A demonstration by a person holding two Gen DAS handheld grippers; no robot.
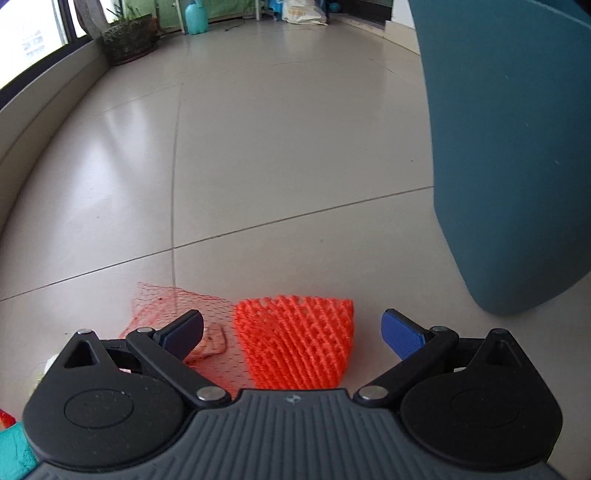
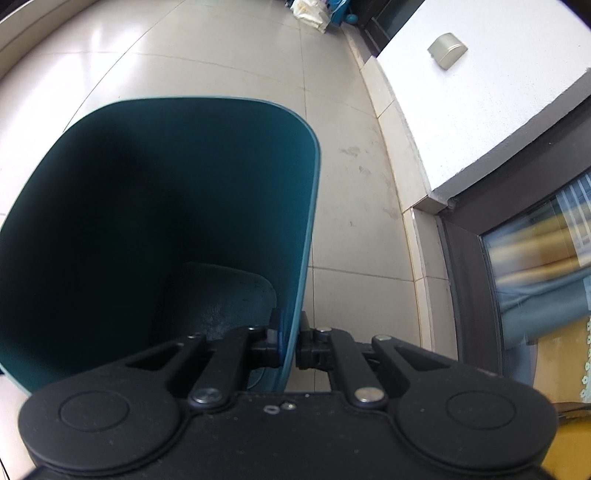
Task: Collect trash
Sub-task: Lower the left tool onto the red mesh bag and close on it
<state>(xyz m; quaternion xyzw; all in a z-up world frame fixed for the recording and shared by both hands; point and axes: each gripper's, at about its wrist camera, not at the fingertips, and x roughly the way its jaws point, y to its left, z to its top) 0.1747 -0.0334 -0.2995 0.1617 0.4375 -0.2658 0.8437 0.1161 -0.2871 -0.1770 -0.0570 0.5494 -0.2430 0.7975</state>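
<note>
An orange foam fruit net [image 1: 295,343] lies on the tiled floor, between the wide-apart blue pads of my open left gripper [image 1: 291,332]. A thin red mesh bag [image 1: 166,314] with a pale scrap inside lies just left of it, partly behind the left finger [image 1: 184,330]. The teal trash bin [image 1: 509,147] stands to the right. In the right wrist view I look into the dark bin [image 2: 166,221]; my right gripper [image 2: 290,343] is shut on the bin's near rim, one pad inside and one outside.
A potted plant [image 1: 127,38] and a teal jug [image 1: 195,16] stand far back by the window ledge. A white wall corner [image 2: 480,110] and a dark door frame [image 2: 465,277] lie right of the bin. Something teal and red [image 1: 11,439] shows at the lower left.
</note>
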